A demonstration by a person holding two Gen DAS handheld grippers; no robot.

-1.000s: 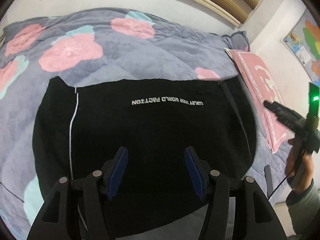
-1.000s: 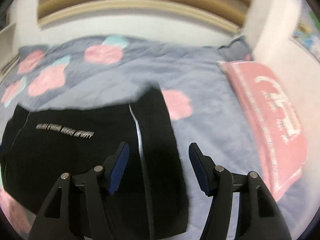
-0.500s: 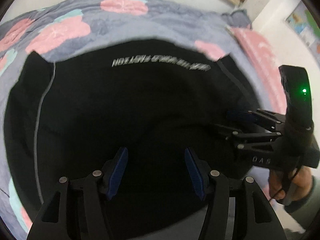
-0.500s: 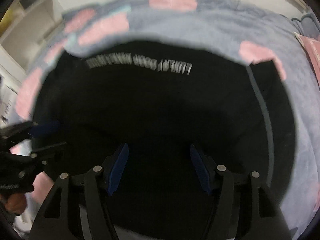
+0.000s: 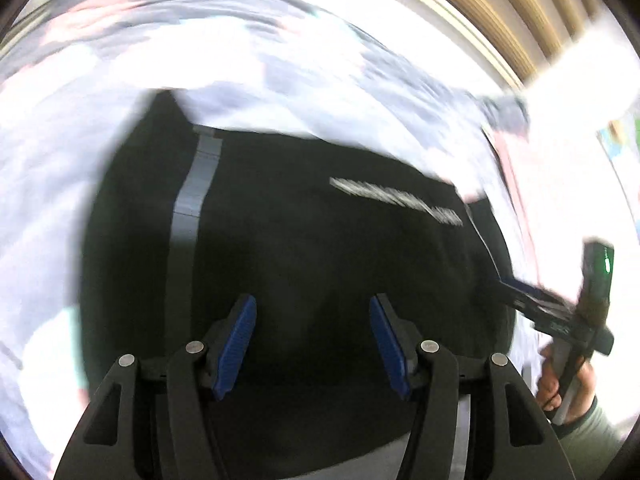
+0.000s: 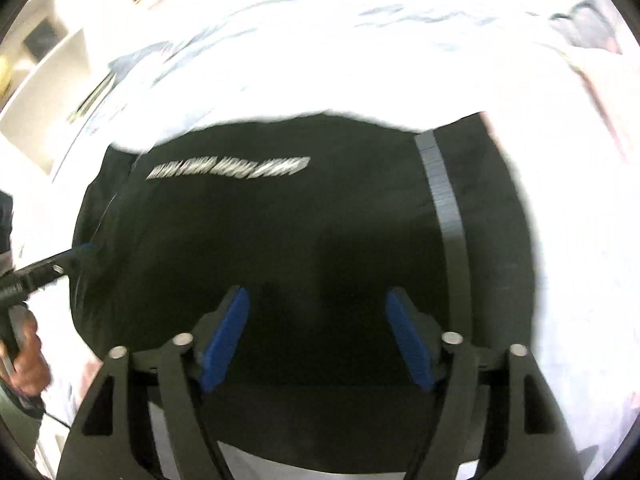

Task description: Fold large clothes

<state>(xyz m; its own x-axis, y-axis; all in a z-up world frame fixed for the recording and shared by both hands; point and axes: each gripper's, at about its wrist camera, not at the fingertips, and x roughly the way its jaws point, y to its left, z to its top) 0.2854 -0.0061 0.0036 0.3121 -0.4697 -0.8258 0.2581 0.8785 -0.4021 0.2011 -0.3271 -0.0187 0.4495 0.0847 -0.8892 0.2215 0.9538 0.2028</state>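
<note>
A large black garment (image 5: 304, 240) with a line of white lettering and a grey side stripe lies flat on the bed; it also shows in the right wrist view (image 6: 304, 232). My left gripper (image 5: 312, 344) is open and empty above the garment's near part. My right gripper (image 6: 316, 336) is open and empty above the near part too. In the left wrist view the right gripper (image 5: 516, 288) reaches to the garment's right edge. In the right wrist view the left gripper (image 6: 76, 252) is at its left edge. Both views are blurred and overexposed.
The garment rests on a grey quilt (image 5: 120, 60) with pink flowers. A pink pillow (image 5: 516, 168) lies at the right by the wall. A wooden headboard (image 5: 500, 12) runs along the back. White shelves (image 6: 44, 52) stand at the left.
Both cameras have pulled back and up from the garment, so more quilt shows. The grippers have moved apart toward opposite side edges. Both stay open.
</note>
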